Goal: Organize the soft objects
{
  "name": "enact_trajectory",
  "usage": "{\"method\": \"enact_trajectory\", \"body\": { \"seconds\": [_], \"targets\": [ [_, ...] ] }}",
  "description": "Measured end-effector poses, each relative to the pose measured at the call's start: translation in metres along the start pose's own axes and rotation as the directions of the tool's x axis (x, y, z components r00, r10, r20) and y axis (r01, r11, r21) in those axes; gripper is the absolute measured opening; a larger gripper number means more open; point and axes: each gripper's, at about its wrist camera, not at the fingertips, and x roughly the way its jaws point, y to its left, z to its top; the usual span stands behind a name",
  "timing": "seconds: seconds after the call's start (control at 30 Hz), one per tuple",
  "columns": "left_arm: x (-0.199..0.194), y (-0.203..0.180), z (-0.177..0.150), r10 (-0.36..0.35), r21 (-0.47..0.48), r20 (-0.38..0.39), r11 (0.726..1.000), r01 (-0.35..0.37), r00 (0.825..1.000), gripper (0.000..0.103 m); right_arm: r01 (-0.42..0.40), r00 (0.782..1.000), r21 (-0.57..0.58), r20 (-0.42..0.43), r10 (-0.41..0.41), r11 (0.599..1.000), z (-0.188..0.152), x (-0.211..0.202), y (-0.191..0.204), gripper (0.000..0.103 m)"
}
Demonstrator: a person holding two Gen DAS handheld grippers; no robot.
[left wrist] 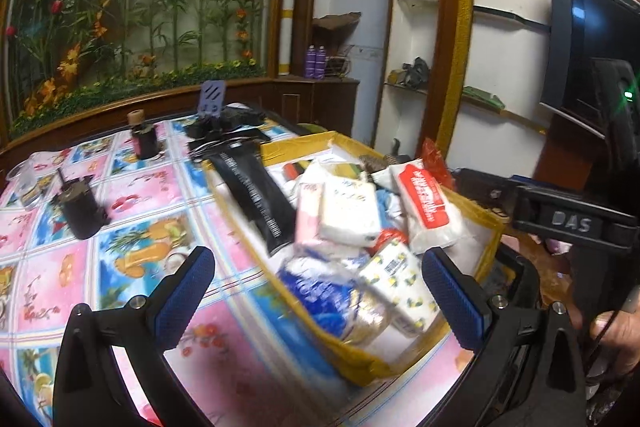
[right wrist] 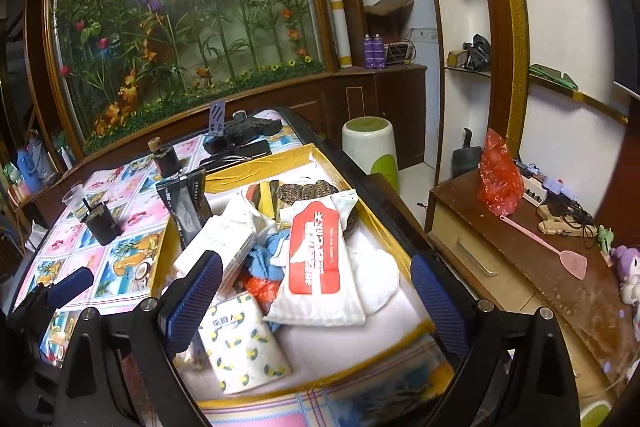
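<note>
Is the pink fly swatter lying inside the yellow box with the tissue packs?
No, the pink fly swatter lies on the brown side cabinet to the right, apart from the yellow box on the table.

Soft packs are crowding the yellow-rimmed tray (right wrist: 304, 153), piling highest around the red-and-white pack (right wrist: 316, 251) and leaving bare white bottom only at its near right. Left of the tray, the patterned tablecloth (left wrist: 132, 199) is lying open, with two dark cups (left wrist: 82, 205) standing far left and black gear (left wrist: 228, 125) blocking the far edge.
</note>
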Motion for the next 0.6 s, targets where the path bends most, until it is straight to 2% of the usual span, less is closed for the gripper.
{"method": "enact_trajectory", "body": {
  "seconds": [0.13, 0.27, 0.6],
  "targets": [
    [-0.004, 0.005, -0.008, 0.05, 0.016, -0.057, 0.999, -0.049, 0.997, 0.103, 0.0, 1.0, 0.01, 0.011, 0.0, 1.0, -0.012, -0.007, -0.001, 0.099],
    [-0.009, 0.012, -0.014, 0.026, -0.01, -0.089, 1.0, -0.027, 0.996, 0.103, 0.003, 1.0, 0.021, -0.005, -0.003, 1.0, -0.024, -0.008, -0.001, 0.099],
    [-0.02, -0.001, -0.012, 0.055, 0.052, -0.057, 0.997, -0.052, 0.997, 0.103, 0.007, 1.0, 0.035, -0.004, -0.007, 0.999, -0.027, -0.007, -0.008, 0.099]
  ]
}}
